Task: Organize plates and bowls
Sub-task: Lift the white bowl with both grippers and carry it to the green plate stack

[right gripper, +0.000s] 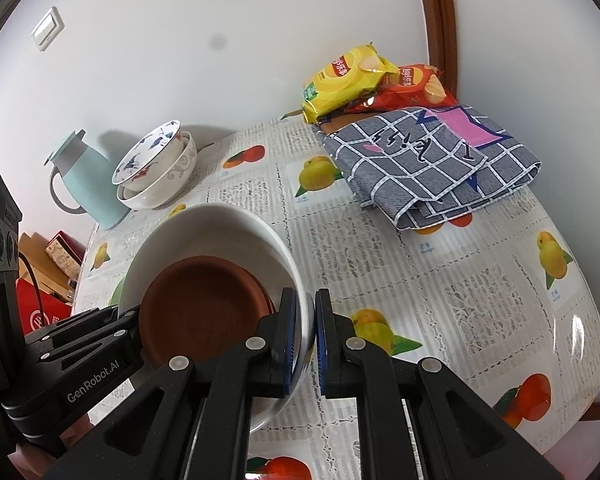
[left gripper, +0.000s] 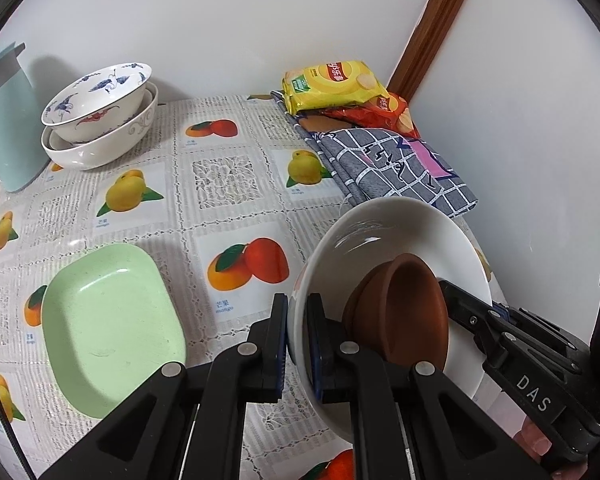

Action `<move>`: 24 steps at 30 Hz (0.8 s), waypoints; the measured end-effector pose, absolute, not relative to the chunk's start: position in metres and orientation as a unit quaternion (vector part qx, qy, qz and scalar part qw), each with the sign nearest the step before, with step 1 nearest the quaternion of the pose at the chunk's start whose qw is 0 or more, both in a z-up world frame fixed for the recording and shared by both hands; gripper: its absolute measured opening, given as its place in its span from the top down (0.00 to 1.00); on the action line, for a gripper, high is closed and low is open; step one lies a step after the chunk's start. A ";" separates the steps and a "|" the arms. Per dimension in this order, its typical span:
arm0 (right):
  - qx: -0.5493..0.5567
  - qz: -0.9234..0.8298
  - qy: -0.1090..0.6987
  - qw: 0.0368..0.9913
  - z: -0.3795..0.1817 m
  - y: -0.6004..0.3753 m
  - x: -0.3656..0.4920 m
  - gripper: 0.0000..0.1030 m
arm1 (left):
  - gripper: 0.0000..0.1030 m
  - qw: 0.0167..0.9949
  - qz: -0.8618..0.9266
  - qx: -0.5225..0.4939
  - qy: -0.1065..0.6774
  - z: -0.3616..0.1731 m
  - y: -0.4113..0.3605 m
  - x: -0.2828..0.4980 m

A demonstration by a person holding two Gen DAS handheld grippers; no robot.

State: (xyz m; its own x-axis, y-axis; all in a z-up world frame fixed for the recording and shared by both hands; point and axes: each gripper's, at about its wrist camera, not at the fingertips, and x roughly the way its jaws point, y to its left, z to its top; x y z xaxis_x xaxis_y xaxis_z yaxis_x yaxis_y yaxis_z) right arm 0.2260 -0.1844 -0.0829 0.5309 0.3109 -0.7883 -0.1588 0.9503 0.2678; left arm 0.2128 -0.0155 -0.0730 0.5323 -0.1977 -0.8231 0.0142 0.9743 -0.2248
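Fruit-print tablecloth [left gripper: 228,196] fills the left wrist view: the left gripper [left gripper: 297,340] is clamped on the white bowl's [left gripper: 400,228] near rim, brown bowl [left gripper: 404,308] inside, green dish [left gripper: 108,328] alongside (stacked patterned bowls [left gripper: 100,116] sit far back). From the right wrist, the right gripper [right gripper: 307,344] pinches the opposite rim.

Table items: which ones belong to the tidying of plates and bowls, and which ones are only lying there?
Part of the job:
- white bowl, gripped at its rim by the left gripper and the right gripper
- brown dishes inside it
- green dish
- stacked bowls

Just lying about:
- jug
- chip bags
- folded cloth
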 end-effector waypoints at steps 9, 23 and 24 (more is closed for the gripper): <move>0.081 0.139 0.468 0.869 -0.087 -0.176 0.228 0.91 | 0.91 0.868 -0.057 -0.102 0.482 -0.077 -0.007 0.214; 0.074 0.155 0.468 0.867 -0.083 -0.151 0.232 0.91 | 0.91 0.870 -0.040 -0.115 0.478 -0.072 0.022 0.211; 0.073 0.157 0.468 0.867 -0.083 -0.148 0.232 0.91 | 0.91 0.869 -0.037 -0.116 0.479 -0.072 0.026 0.211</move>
State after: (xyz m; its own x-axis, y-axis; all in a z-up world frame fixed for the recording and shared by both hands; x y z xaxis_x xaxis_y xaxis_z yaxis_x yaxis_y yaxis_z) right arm 0.2318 -0.1483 -0.0825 0.5131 0.3401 -0.7880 -0.2030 0.9402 0.2736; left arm 0.2105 0.0257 -0.0722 0.5388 -0.1760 -0.8239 -0.0463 0.9703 -0.2376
